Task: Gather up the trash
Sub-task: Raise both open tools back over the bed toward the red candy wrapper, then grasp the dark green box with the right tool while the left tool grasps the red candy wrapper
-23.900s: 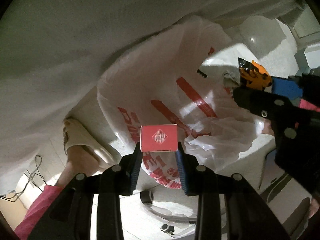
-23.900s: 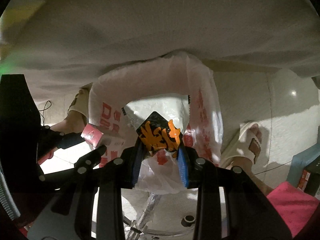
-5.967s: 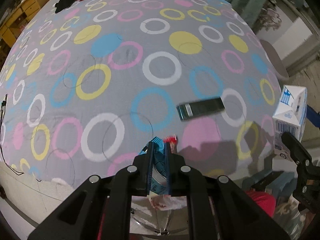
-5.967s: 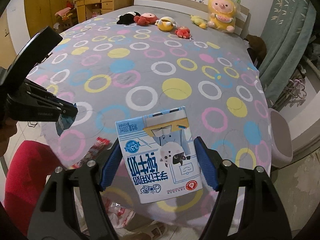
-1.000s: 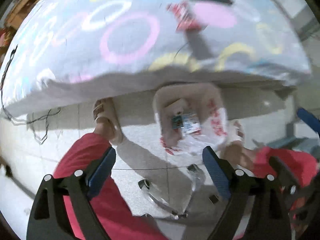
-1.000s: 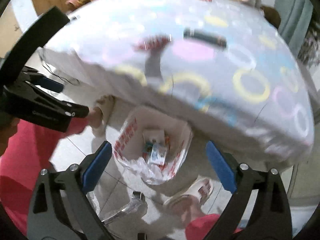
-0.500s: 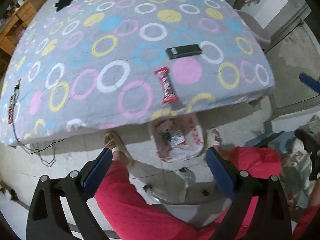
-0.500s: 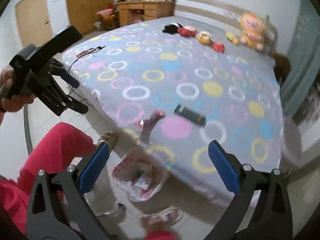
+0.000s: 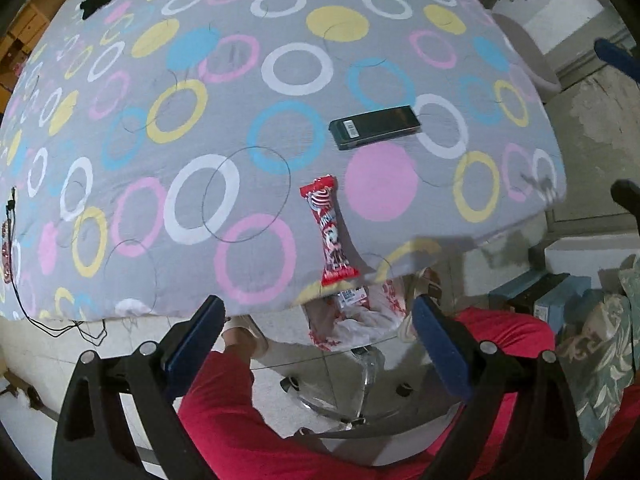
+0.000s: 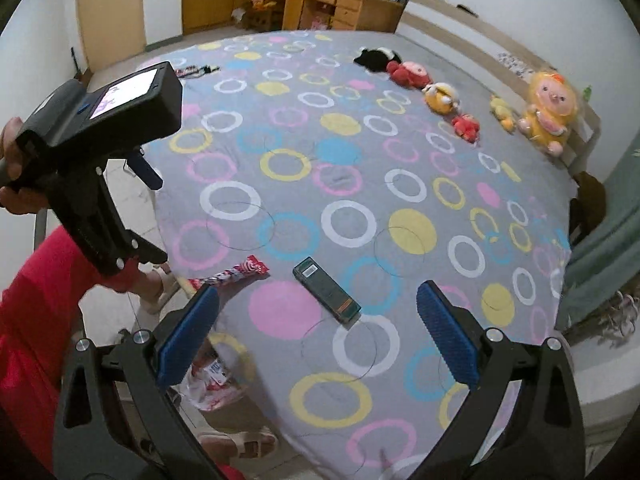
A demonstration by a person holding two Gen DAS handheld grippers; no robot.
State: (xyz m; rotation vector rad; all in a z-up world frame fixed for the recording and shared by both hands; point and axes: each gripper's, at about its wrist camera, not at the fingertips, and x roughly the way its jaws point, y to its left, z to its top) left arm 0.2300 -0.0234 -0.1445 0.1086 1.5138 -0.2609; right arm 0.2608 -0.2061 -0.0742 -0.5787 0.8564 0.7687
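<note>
A red snack wrapper (image 9: 330,232) lies near the front edge of the bed (image 9: 200,128); it also shows in the right wrist view (image 10: 232,274). A dark green flat box (image 9: 374,127) lies beyond it, also in the right wrist view (image 10: 326,290). A white plastic trash bag with red print (image 9: 352,316) sits on the floor below the bed edge, with trash inside; it shows in the right wrist view (image 10: 208,380) too. My left gripper (image 9: 318,340) is open and empty above the bag. My right gripper (image 10: 316,332) is open and empty, just short of the green box.
Plush toys (image 10: 548,108) line the far side of the bed. A cable (image 9: 12,240) lies at the bed's left edge. The person's red-clad legs (image 9: 256,420) and slippers (image 10: 244,444) are below. Boxes (image 9: 540,292) stand on the floor to the right.
Both grippers have risen from over the bag on the floor and now face the bed top. They stay open and empty.
</note>
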